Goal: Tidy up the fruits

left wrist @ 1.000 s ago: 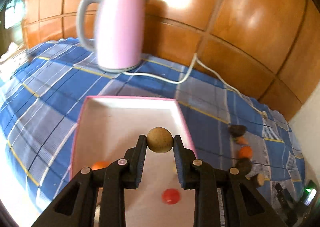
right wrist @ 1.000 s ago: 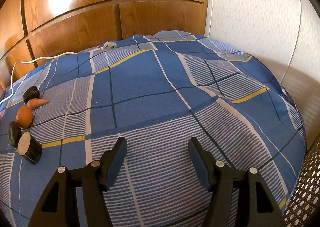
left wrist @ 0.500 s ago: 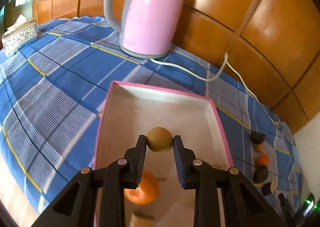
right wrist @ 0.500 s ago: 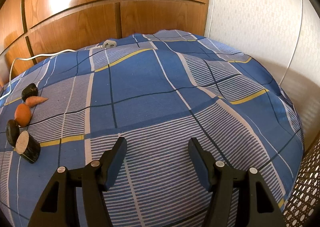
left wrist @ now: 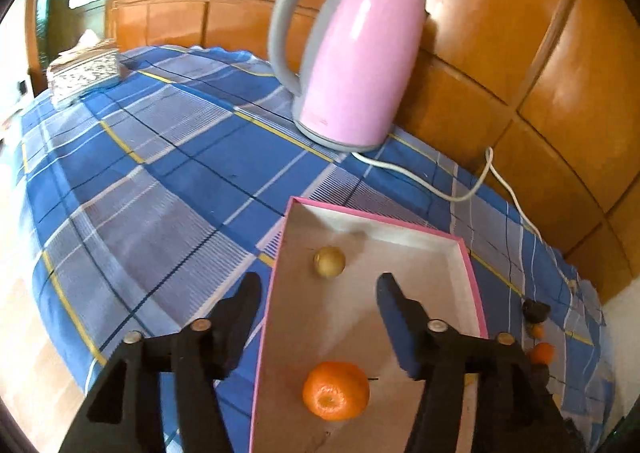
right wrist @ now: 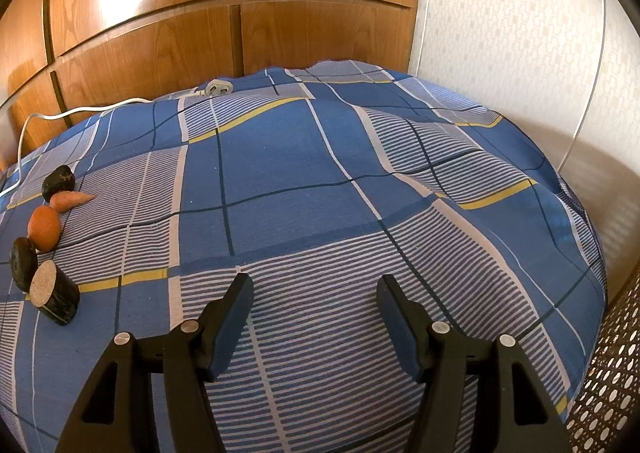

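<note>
While its jaws open, the left gripper [left wrist: 318, 287] holds nothing; beneath them the pink-rimmed tray [left wrist: 474, 285] holds an orange [left wrist: 335, 390] nearer than the fingertips and a small brown fruit [left wrist: 329, 261] just beyond them. The right gripper [right wrist: 316, 287] gapes, jaws widening slightly, empty.

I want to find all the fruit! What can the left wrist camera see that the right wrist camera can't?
Only the left view: the pink kettle, the pink box holding a brown fruit and an orange, and the opening left tongs, holding nothing. Only the right view: the open right tongs and the plug. Both: the blue checked cloth and a row of leftover pieces.
</note>
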Demonstrator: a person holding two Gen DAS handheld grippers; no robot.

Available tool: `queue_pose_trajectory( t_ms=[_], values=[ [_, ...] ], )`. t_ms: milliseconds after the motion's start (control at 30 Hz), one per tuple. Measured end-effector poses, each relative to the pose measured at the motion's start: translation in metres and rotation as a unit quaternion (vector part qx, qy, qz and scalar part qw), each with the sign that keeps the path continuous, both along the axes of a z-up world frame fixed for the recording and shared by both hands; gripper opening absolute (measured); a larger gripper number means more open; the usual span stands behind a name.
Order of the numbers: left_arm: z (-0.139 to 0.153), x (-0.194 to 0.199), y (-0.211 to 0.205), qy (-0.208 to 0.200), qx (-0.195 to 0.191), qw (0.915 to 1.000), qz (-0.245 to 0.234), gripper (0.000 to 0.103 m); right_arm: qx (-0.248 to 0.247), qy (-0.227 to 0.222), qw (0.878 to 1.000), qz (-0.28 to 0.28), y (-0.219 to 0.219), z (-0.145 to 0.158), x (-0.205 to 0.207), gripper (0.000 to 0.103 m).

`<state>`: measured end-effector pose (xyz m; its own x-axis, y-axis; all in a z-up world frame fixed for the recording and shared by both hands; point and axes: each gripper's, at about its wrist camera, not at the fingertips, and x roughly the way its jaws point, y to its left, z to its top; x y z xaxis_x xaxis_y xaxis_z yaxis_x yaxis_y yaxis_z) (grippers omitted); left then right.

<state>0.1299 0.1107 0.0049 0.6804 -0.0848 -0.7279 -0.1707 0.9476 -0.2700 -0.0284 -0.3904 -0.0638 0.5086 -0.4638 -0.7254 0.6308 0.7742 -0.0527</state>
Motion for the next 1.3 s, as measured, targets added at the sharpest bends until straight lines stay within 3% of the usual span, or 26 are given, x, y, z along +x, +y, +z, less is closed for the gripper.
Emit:
queue_pose_trajectory(
  t_ms=[367,800,1300],
  values=[
    [0.019,-0.058,0.006,-0.037,0.05,0.9978,0.023,0.09,0.003,-0.003,1.0,-0.003,-0.001,0.0,0.0,0.069],
    [-0.012,-0.102,-0.008,-0.014,0.053,0.9978,0.038,0.092,0.007,-0.005,1.0,-0.008,-0.003,0.0,0.0,0.072],
    [-0.026,-0.109,-0.002,0.001,0.057,0.9971,0.052,0.101,0.007,-0.004,1.0,-0.017,-0.001,0.0,-0.004,0.075]
  ],
)
